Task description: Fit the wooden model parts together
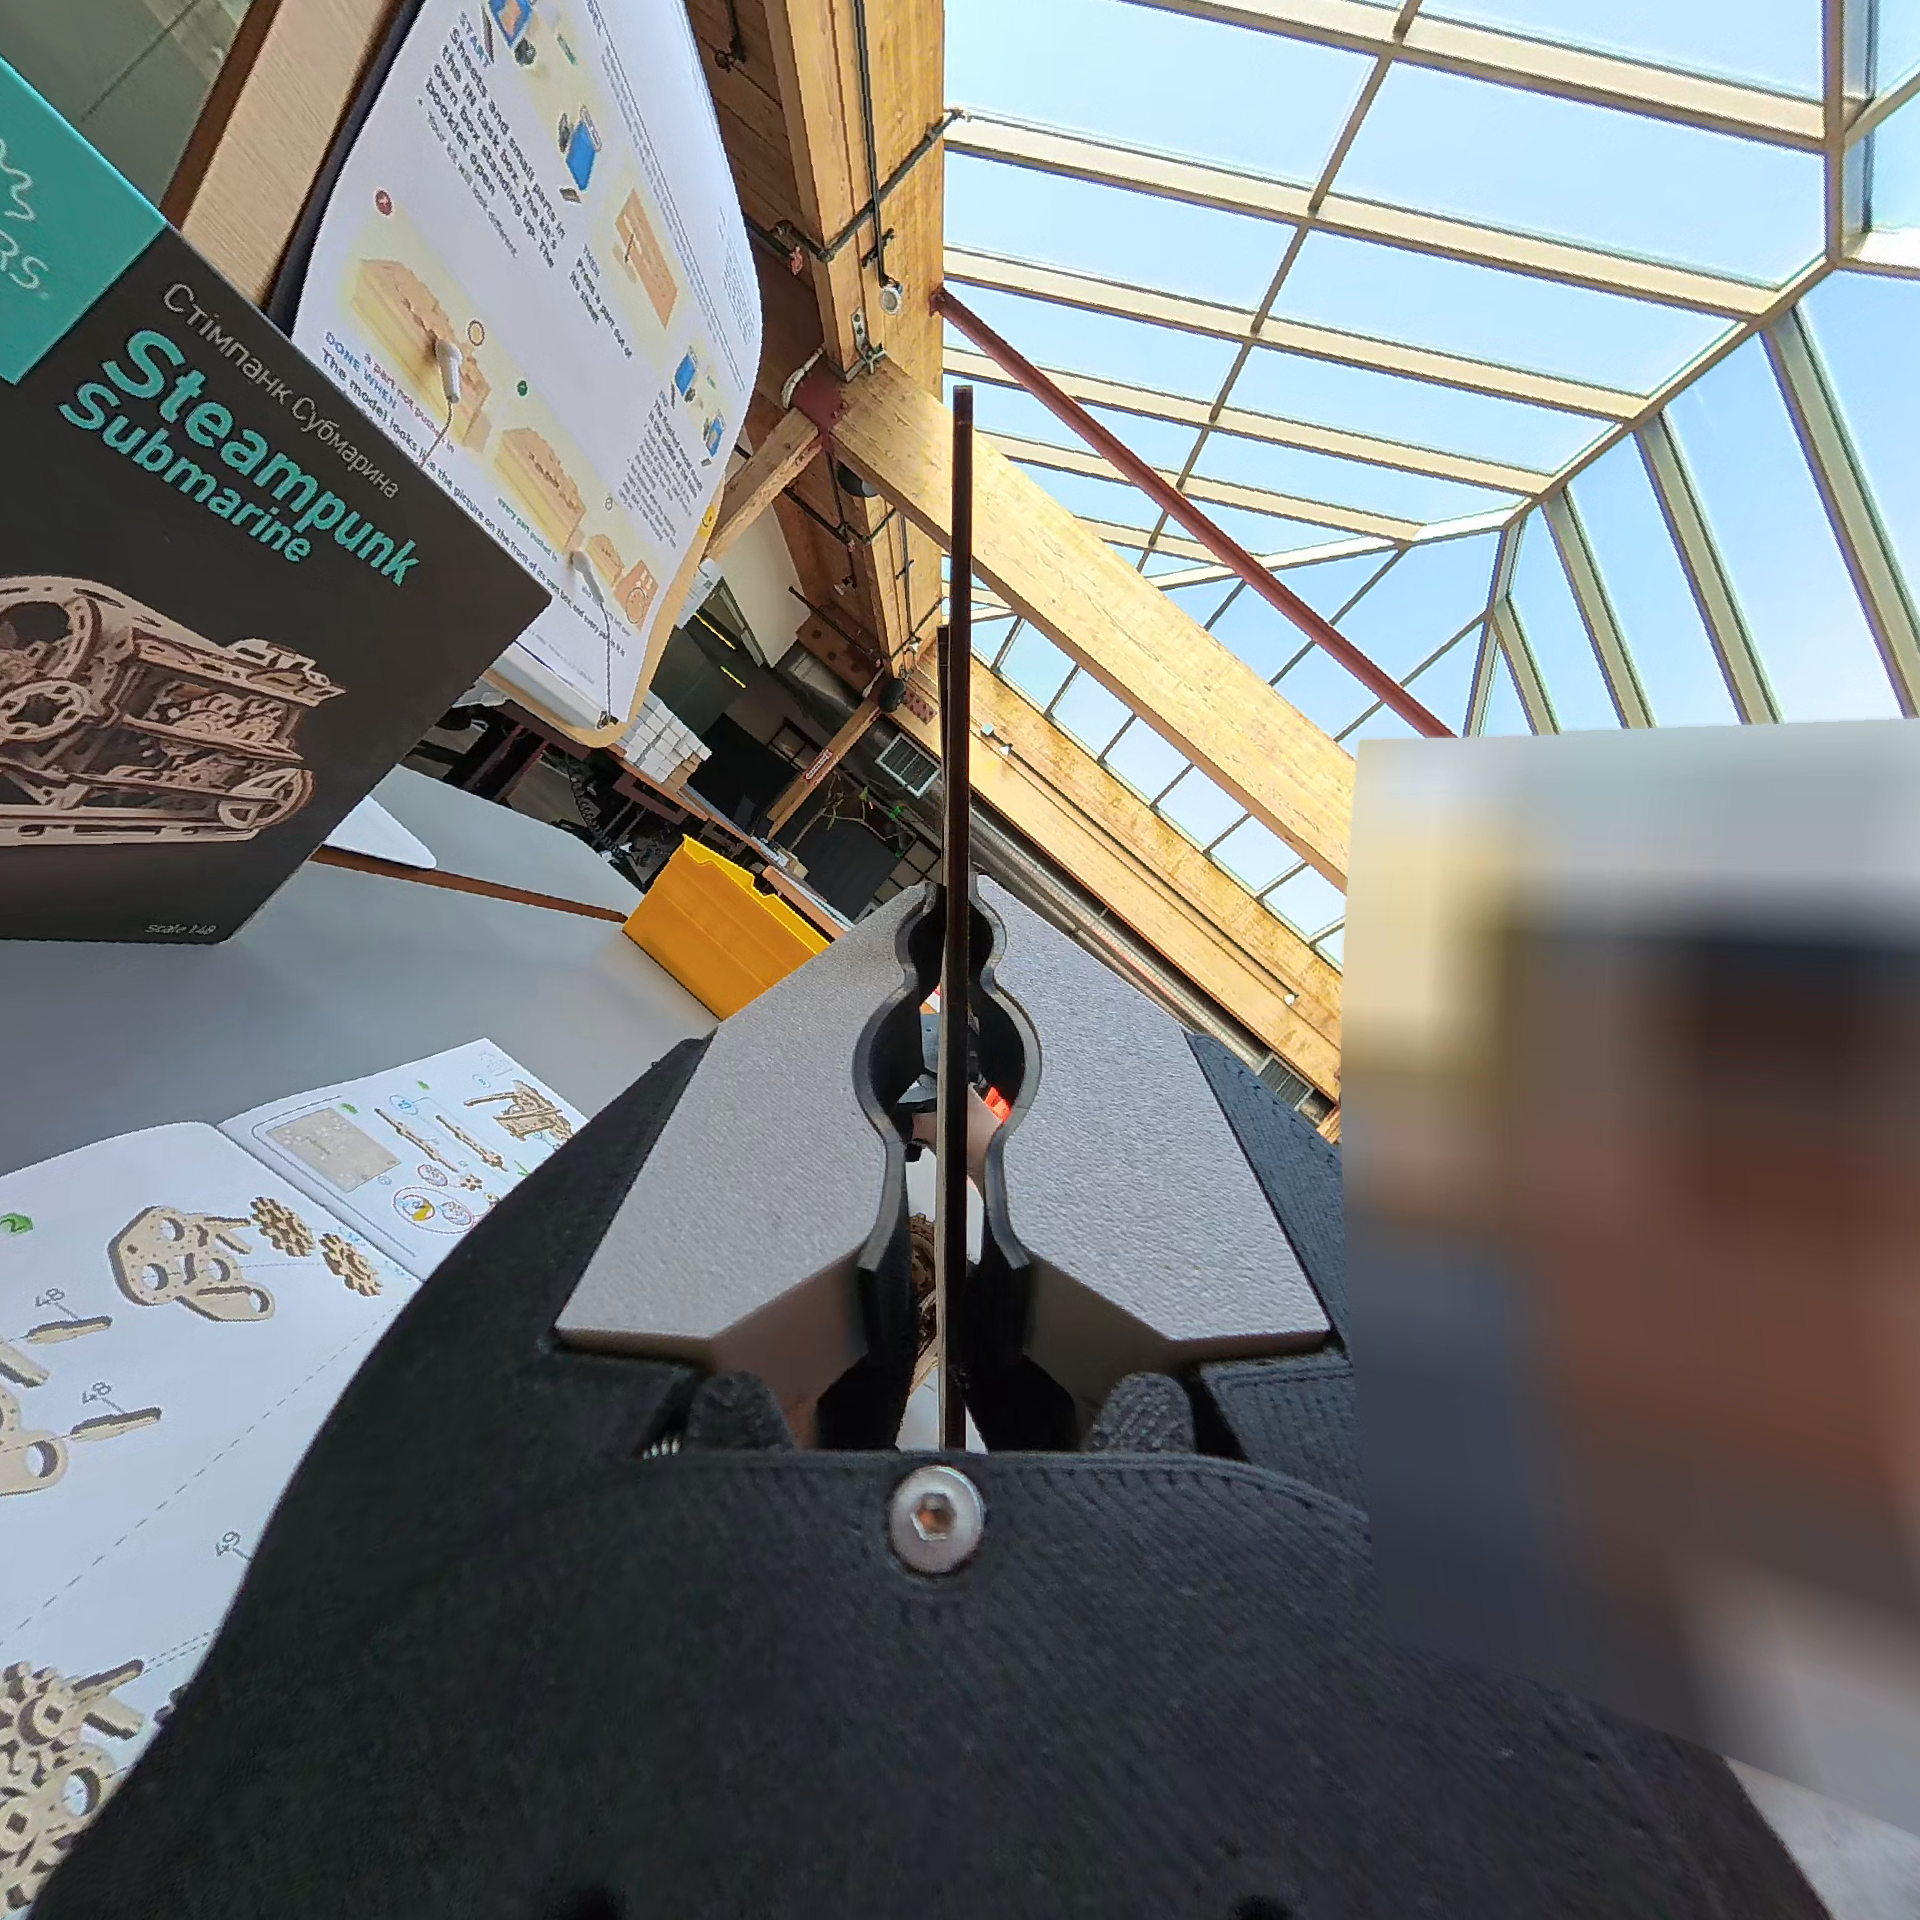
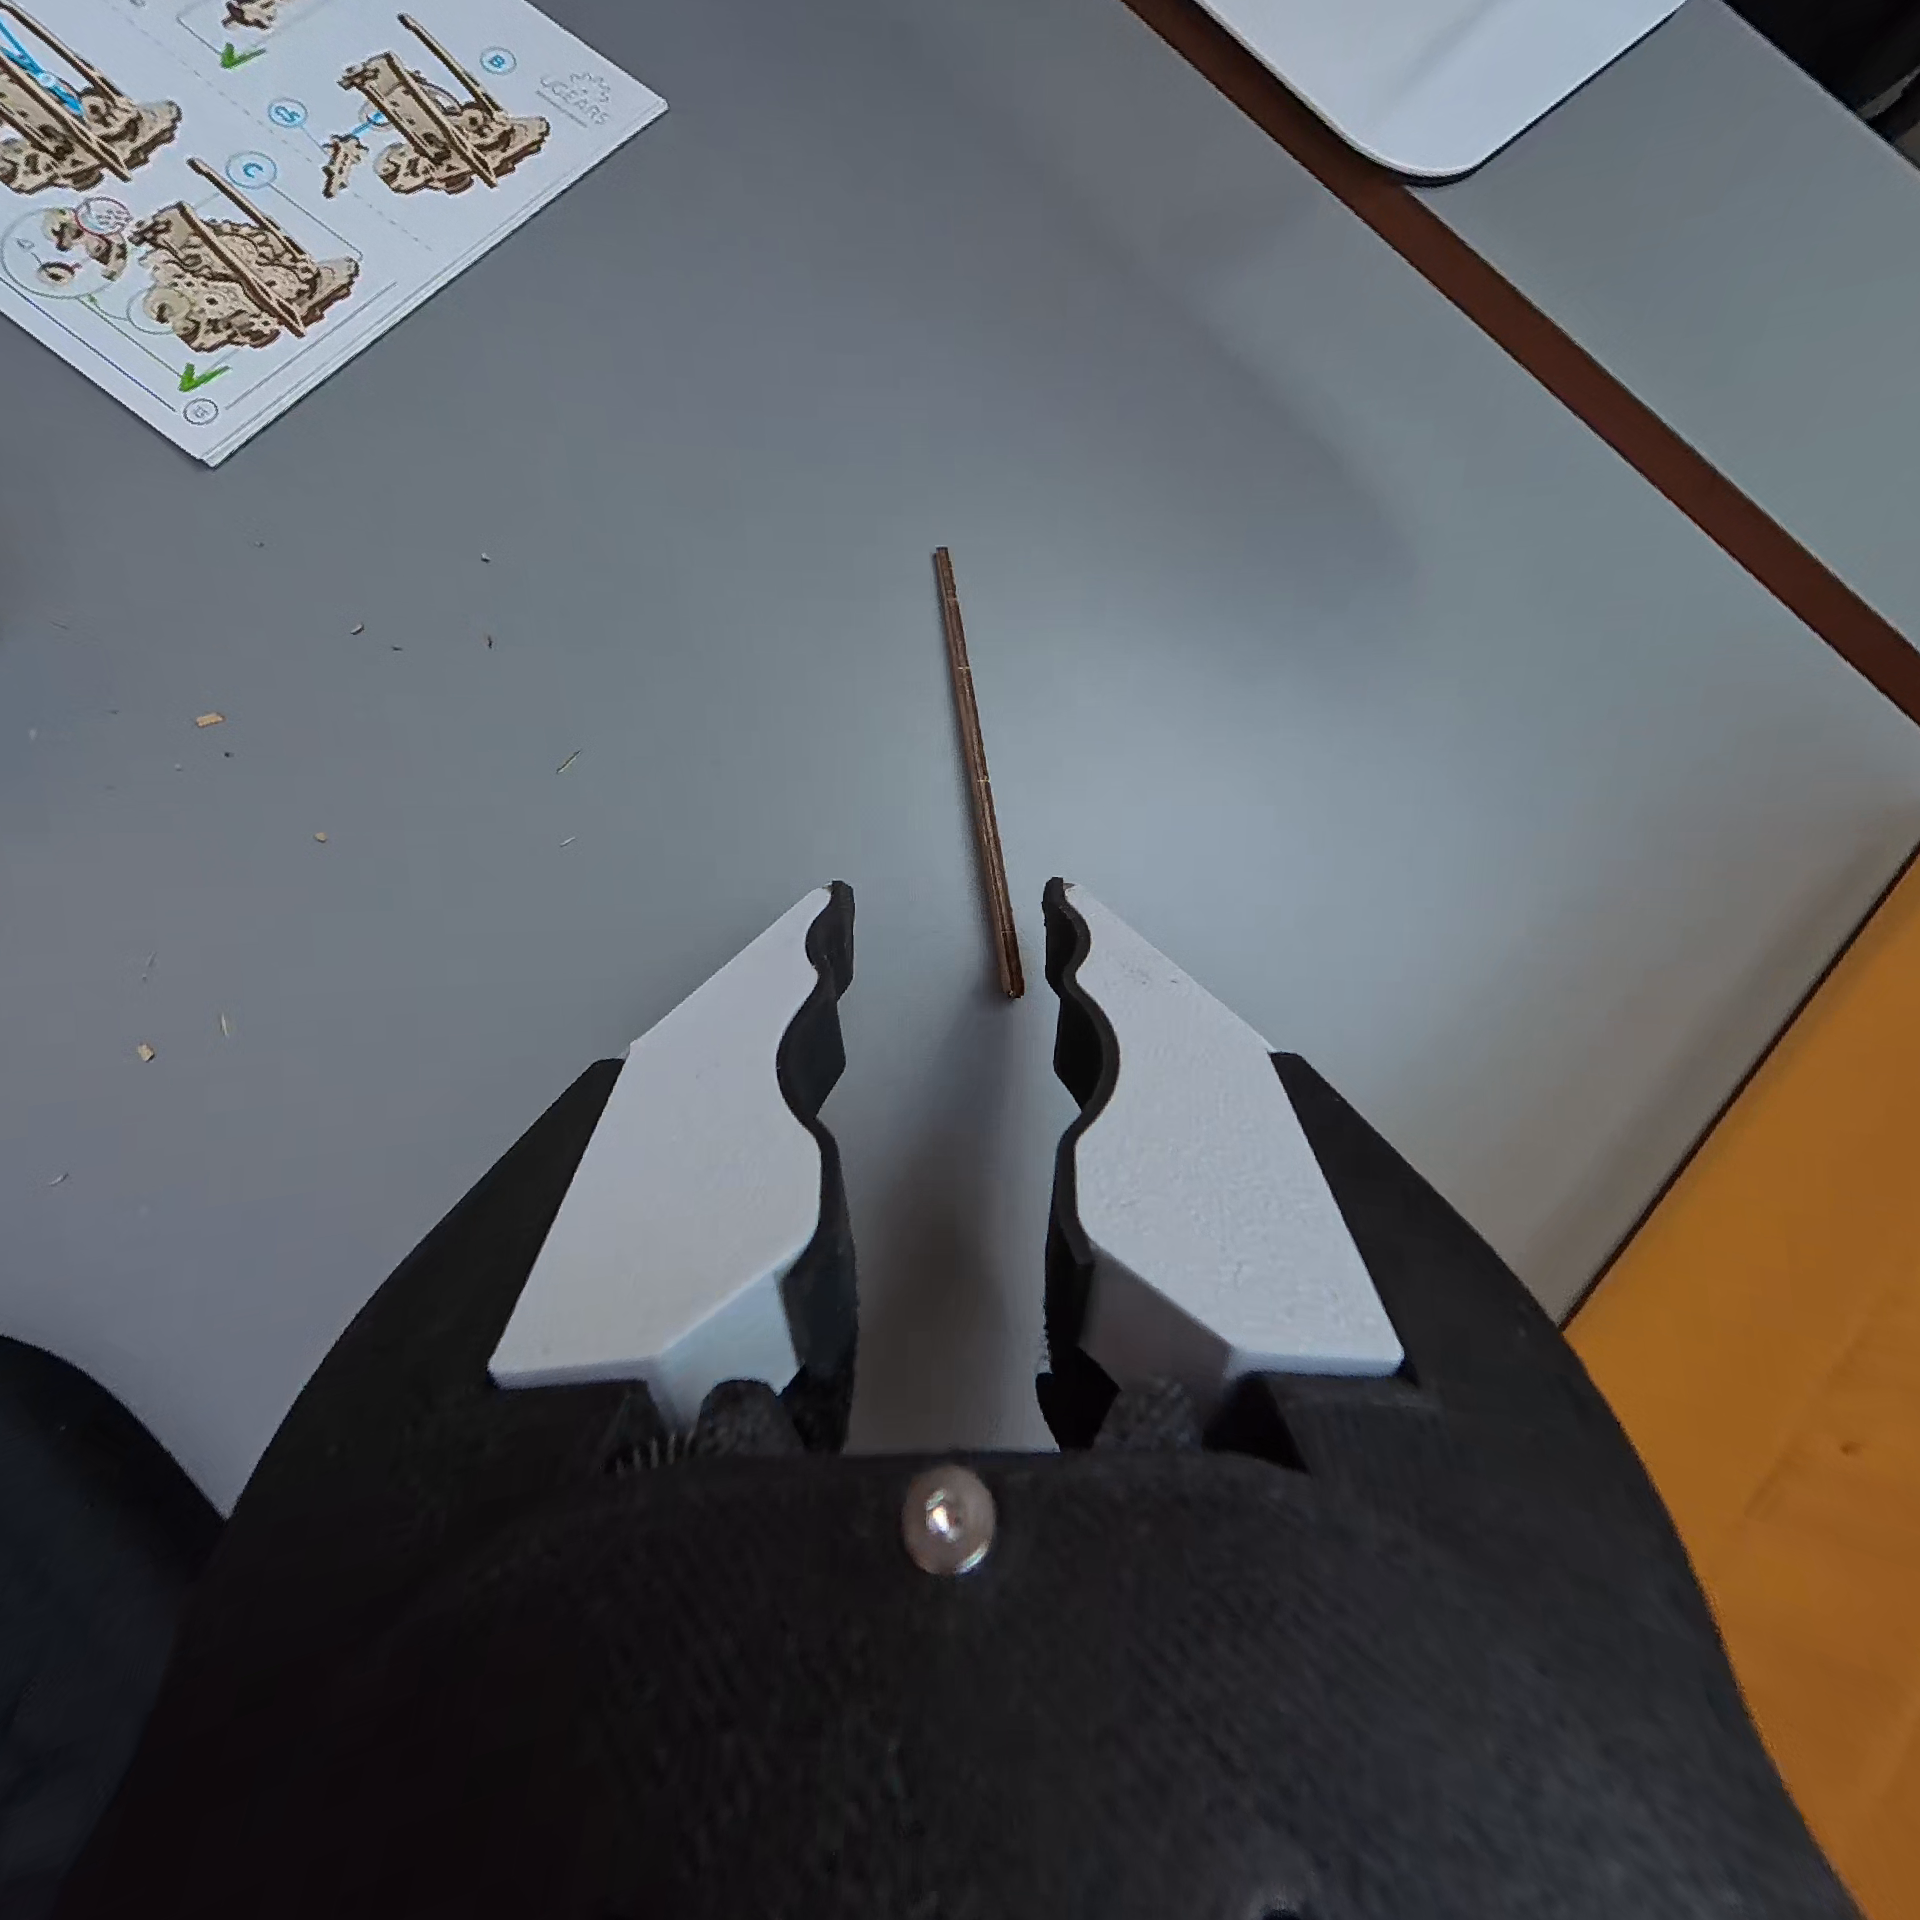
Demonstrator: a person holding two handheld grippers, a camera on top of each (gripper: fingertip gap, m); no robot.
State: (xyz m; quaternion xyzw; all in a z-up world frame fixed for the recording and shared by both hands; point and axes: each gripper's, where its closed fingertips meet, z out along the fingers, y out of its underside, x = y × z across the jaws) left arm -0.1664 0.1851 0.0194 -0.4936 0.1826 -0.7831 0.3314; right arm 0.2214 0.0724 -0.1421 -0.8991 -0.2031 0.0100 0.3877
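Observation:
My left gripper points upward and is shut on a thin dark wooden part, seen edge-on. The part sticks up well past the fingertips. A small wooden gear piece shows low in the gap between the jaws. My right gripper is open and empty, pointing down at the grey table. A thin wooden stick lies on the table; its near end is between the fingertips, close to the right fingertip, and it runs away from me.
A dark kit box and a propped instruction sheet stand at the left, with an open booklet below. A yellow bin sits behind. The booklet lies far left; wood crumbs are scattered. The table edge is right. My right fingertips sit around 45 cm from my left ones.

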